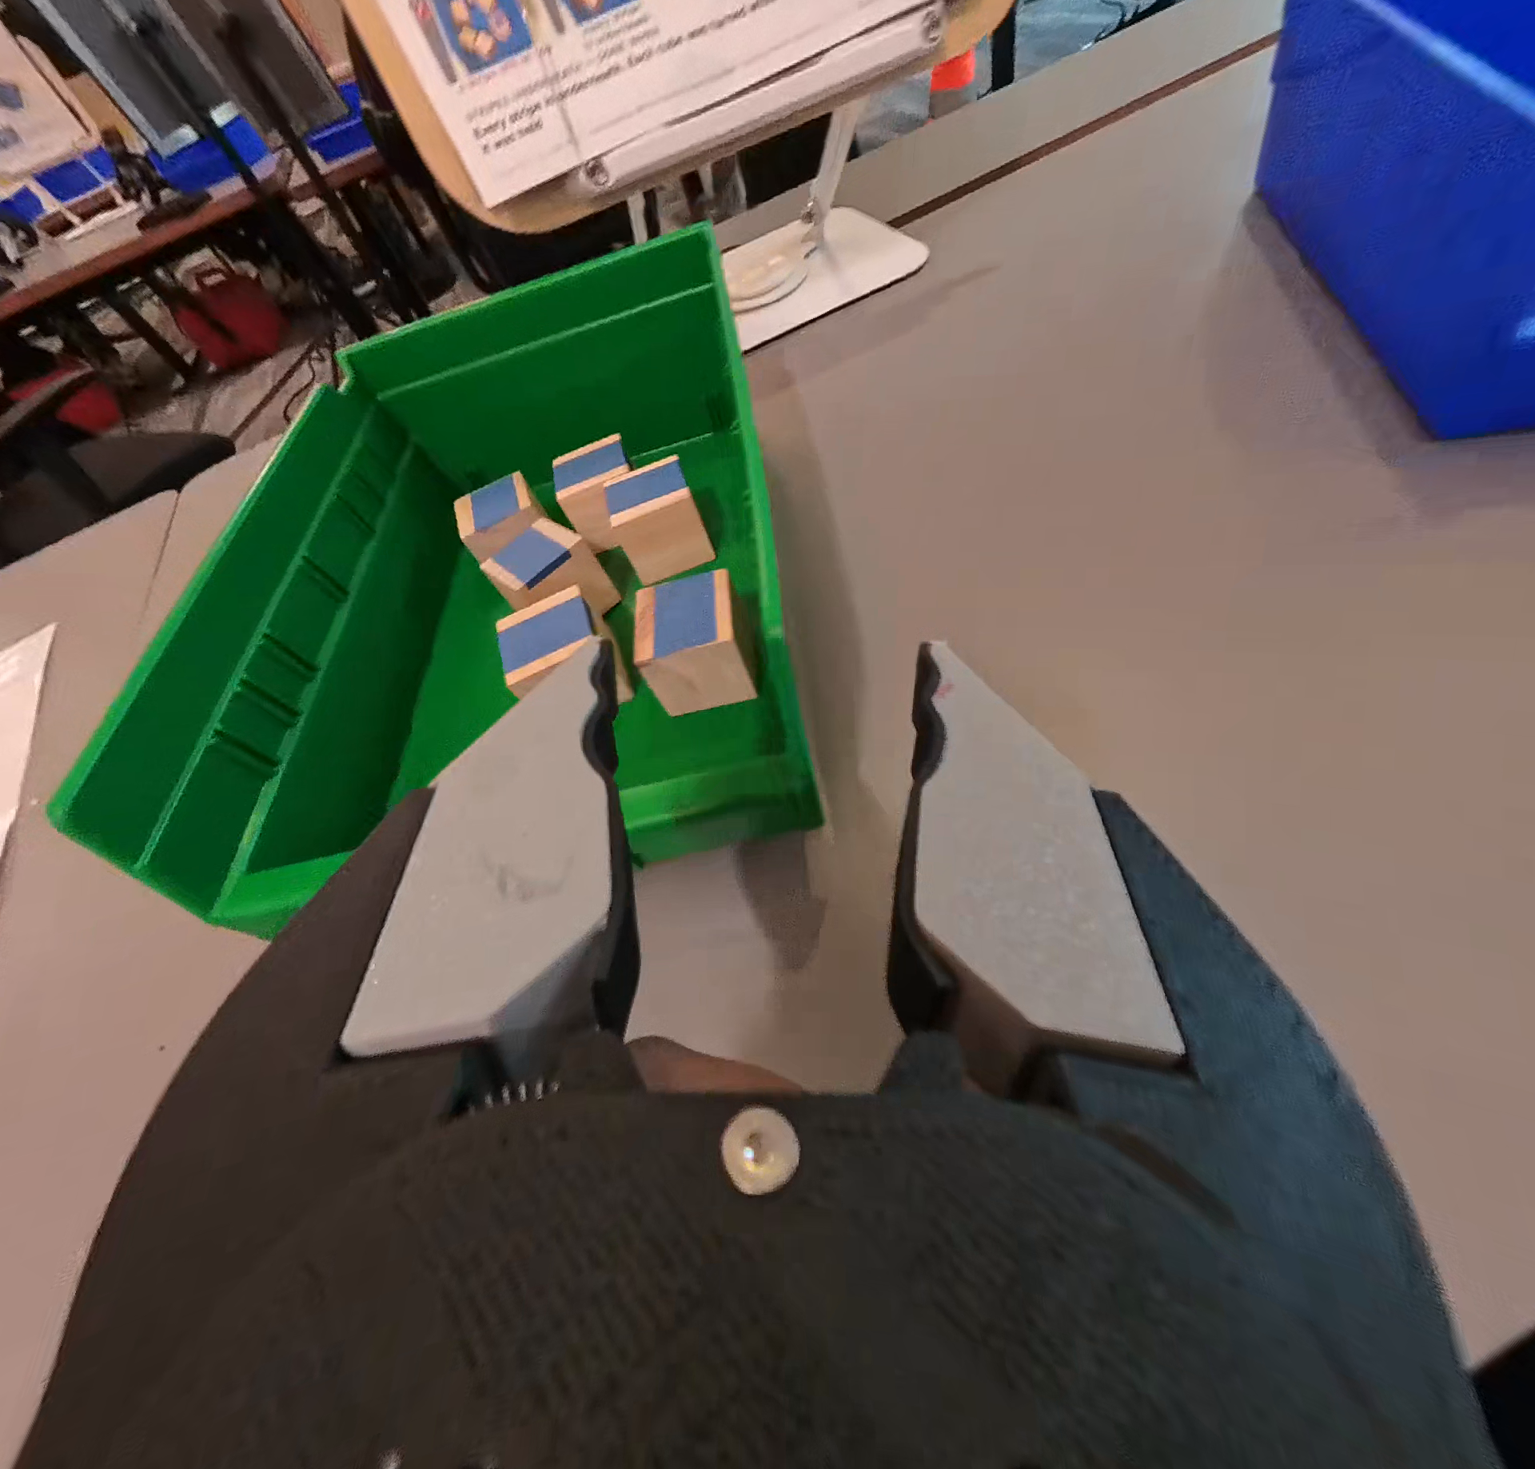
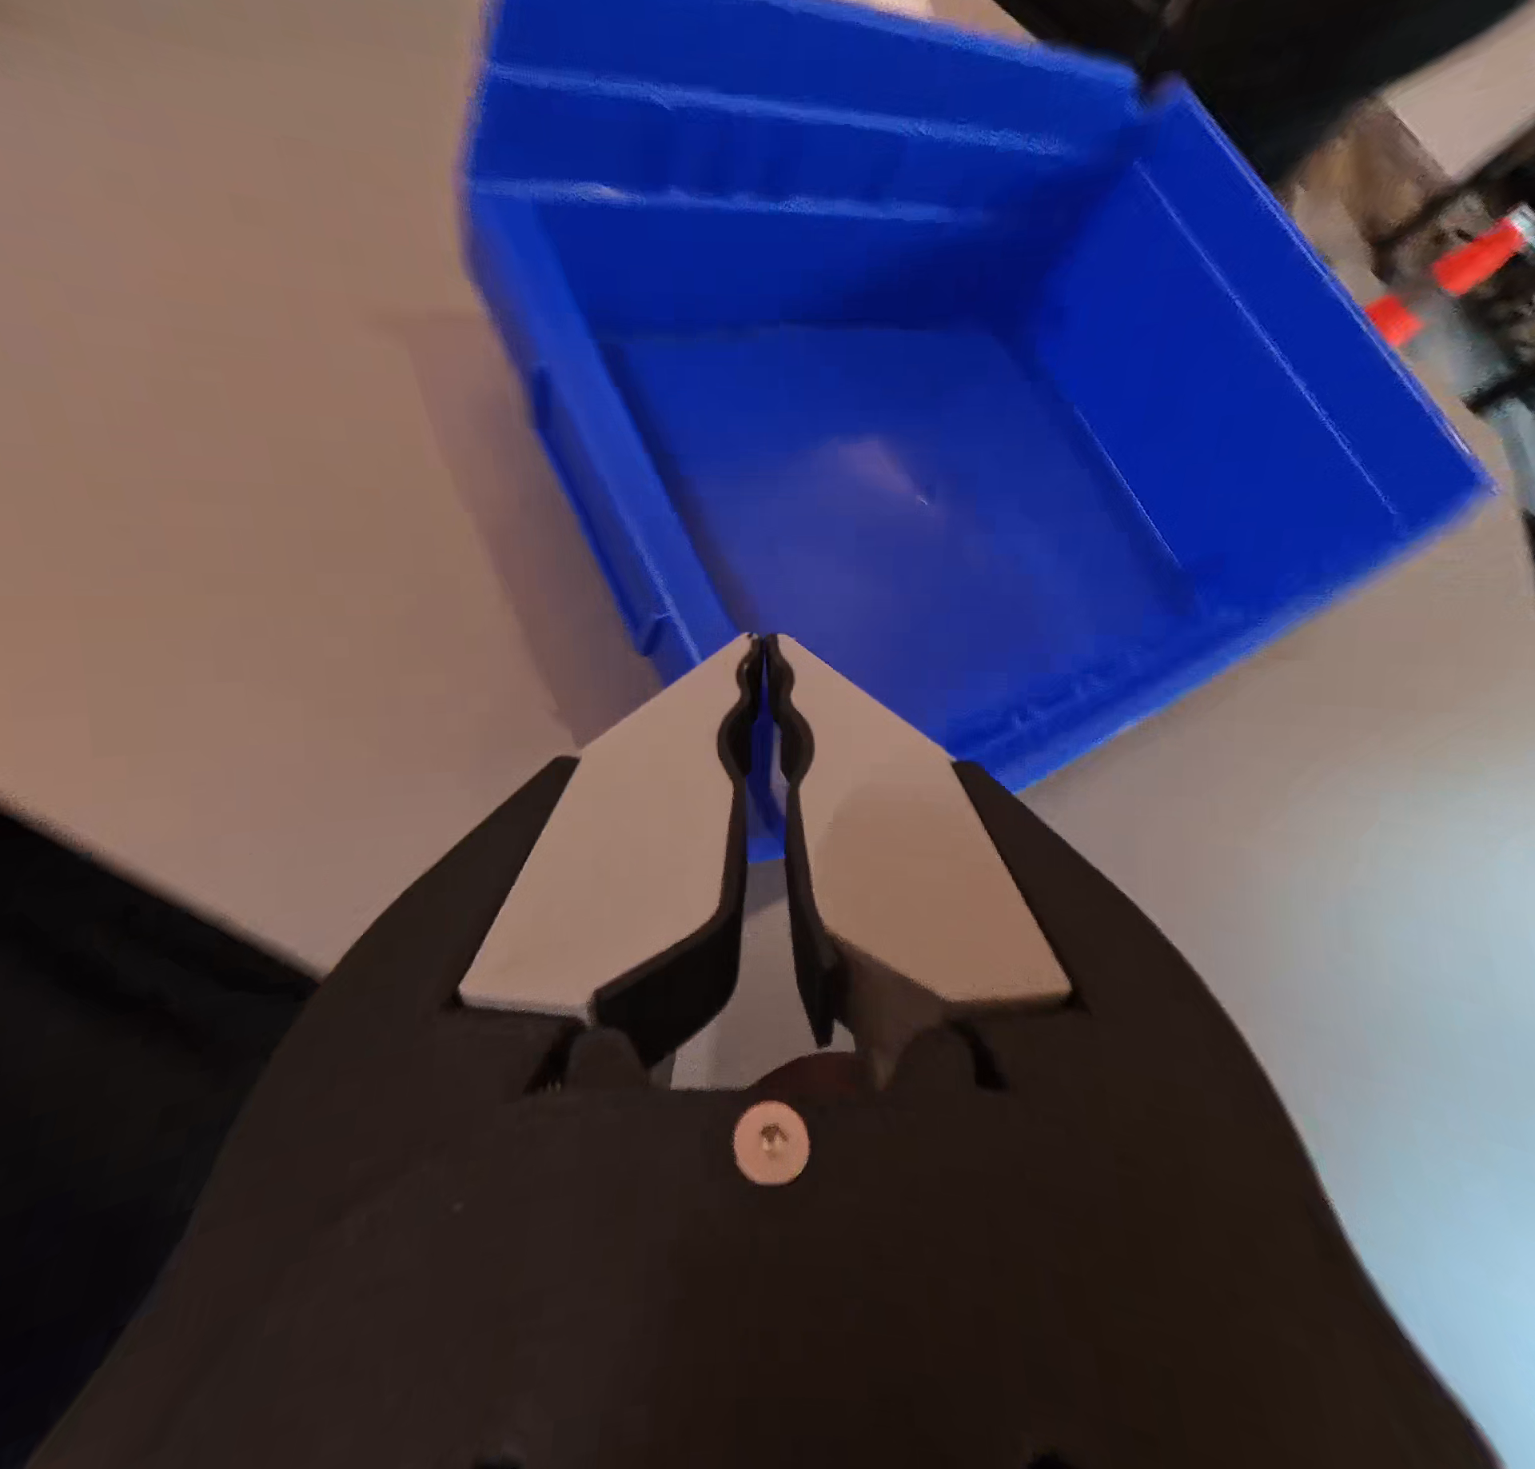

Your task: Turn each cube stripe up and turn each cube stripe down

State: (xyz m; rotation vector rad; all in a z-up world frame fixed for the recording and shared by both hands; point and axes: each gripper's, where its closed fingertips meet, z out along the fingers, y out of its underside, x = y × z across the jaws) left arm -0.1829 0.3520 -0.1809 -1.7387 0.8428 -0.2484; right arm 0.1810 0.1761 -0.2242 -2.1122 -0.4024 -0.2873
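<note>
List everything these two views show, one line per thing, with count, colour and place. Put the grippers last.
Cubes: six, pale wood with blue stripes, clustered in the green bin, all stripes showing on top.
Green bin: one, on the table, ahead-left of the left gripper.
Blue bin: one, nothing visible inside, on the table ahead of the right gripper.
Table: one, grey, under both bins.
Instruction board: one, white sheet on a stand, behind the green bin.
Left gripper: black with grey fingers, jaws apart, holding nothing.
Right gripper: same colours, jaws closed, holding nothing.
</note>
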